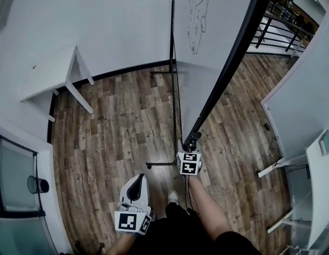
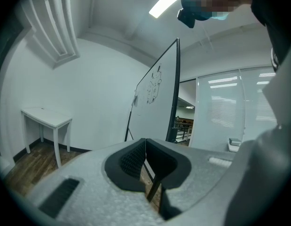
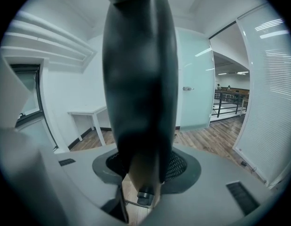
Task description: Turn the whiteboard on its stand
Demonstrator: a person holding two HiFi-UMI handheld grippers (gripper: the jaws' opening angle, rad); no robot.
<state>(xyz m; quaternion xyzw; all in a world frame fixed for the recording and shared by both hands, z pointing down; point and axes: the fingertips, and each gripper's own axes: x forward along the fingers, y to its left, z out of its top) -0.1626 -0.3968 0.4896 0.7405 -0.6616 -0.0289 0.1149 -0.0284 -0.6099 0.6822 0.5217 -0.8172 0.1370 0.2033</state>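
- Head view: the whiteboard [image 1: 217, 31] stands upright on its stand [image 1: 173, 89], on the wooden floor [image 1: 116, 126] just ahead of me.
- Right gripper view: my right gripper [image 3: 145, 166] has its jaws closed on the whiteboard's black frame [image 3: 138, 79], low on its near edge.
- Left gripper view: my left gripper [image 2: 145, 147] hangs low, apart from the board, jaws together and empty.

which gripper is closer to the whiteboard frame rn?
Right. The right gripper is clamped on the lower end of the whiteboard frame; the left gripper sits shut, lower and to the left, clear of it.
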